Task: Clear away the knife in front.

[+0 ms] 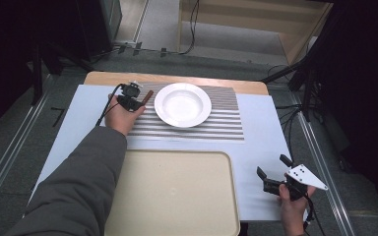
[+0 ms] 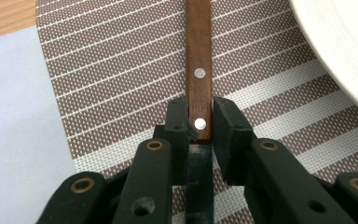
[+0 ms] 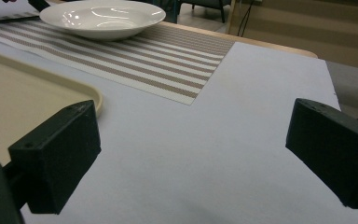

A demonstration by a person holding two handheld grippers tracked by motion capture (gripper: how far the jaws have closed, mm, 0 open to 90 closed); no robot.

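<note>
On the striped placemat (image 1: 197, 125), just left of the white plate (image 1: 182, 104), we see the left gripper (image 2: 199, 122) clamped on the end of a brown wooden handle (image 2: 199, 56) with 2 metal rivets. From the left gripper view the handle runs up out of frame, so we cannot tell which utensil it belongs to; the plate is cut off at the right edge there. From above, the hand hides most of the handle. Near us, right of the beige tray (image 1: 172, 196), the right gripper (image 1: 271, 171) hovers over the white sheet (image 3: 242, 140), its jaws spread wide with nothing between them.
</note>
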